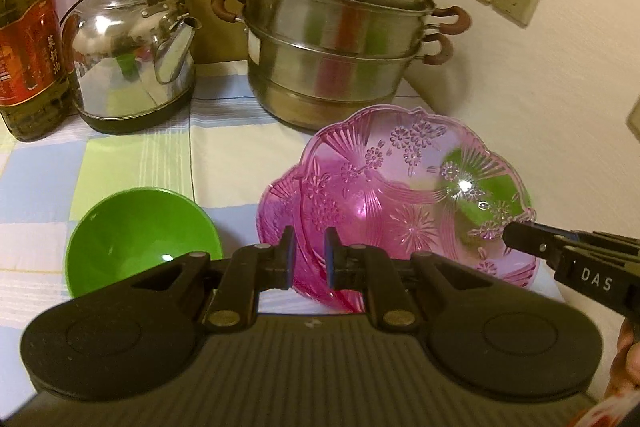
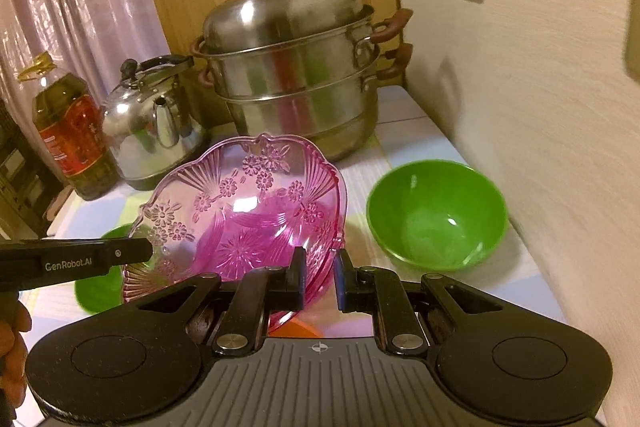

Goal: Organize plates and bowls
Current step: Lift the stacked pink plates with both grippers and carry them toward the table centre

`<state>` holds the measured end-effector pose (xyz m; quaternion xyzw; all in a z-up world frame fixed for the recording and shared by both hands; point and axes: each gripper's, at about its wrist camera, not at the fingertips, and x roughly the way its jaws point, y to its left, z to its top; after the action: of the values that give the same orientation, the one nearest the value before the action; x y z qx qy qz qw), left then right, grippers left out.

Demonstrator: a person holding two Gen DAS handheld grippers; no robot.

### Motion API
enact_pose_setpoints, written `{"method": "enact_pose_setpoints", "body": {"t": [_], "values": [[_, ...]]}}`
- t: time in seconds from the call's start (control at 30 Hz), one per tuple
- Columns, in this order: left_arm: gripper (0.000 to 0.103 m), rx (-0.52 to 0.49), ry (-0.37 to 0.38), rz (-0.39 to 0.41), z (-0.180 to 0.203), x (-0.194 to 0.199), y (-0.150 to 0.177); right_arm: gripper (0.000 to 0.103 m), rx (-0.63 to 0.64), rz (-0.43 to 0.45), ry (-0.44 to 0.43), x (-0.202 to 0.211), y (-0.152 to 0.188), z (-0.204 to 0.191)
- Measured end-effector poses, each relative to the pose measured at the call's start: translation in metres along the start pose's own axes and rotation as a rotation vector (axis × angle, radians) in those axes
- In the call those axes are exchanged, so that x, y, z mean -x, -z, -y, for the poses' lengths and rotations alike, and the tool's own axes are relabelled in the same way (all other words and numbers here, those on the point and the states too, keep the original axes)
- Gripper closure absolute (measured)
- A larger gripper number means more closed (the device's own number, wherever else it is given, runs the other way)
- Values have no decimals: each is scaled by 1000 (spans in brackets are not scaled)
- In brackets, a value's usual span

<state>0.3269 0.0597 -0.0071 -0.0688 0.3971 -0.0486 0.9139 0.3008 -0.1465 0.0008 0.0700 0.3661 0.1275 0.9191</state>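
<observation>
A clear pink flower-patterned bowl (image 1: 400, 187) hangs tilted over the checked tablecloth, held by its rim on two sides. My left gripper (image 1: 310, 259) is shut on its near rim in the left wrist view. My right gripper (image 1: 510, 235) pinches the opposite rim from the right. In the right wrist view the same pink bowl (image 2: 240, 219) sits between the right gripper (image 2: 322, 279) and the left gripper (image 2: 148, 251). A darker pink edge (image 1: 276, 211) shows just beneath; I cannot tell if it is a second bowl. One green bowl (image 1: 140, 235) rests on the left, another green bowl (image 2: 436, 215) near the wall.
At the back stand a steel steamer pot (image 1: 340, 39), a steel kettle (image 1: 132, 59) and an oil bottle (image 1: 28, 39). The wall (image 2: 540, 107) with sockets runs close along the table's right edge. The tablecloth (image 1: 132, 163) lies between the kettle and the left green bowl.
</observation>
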Motion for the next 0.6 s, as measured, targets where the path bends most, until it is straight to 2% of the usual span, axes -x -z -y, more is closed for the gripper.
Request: {"method": "enact_pose_setpoints", "body": {"t": [0.27,0.6], "values": [[90,17,-31,2,-16,-40,-10,89,9,-20,-19,-57,-18,3],[90,46,-37,14,-31,-74,7,89,53,-67,-18,-105,-11,5]]}}
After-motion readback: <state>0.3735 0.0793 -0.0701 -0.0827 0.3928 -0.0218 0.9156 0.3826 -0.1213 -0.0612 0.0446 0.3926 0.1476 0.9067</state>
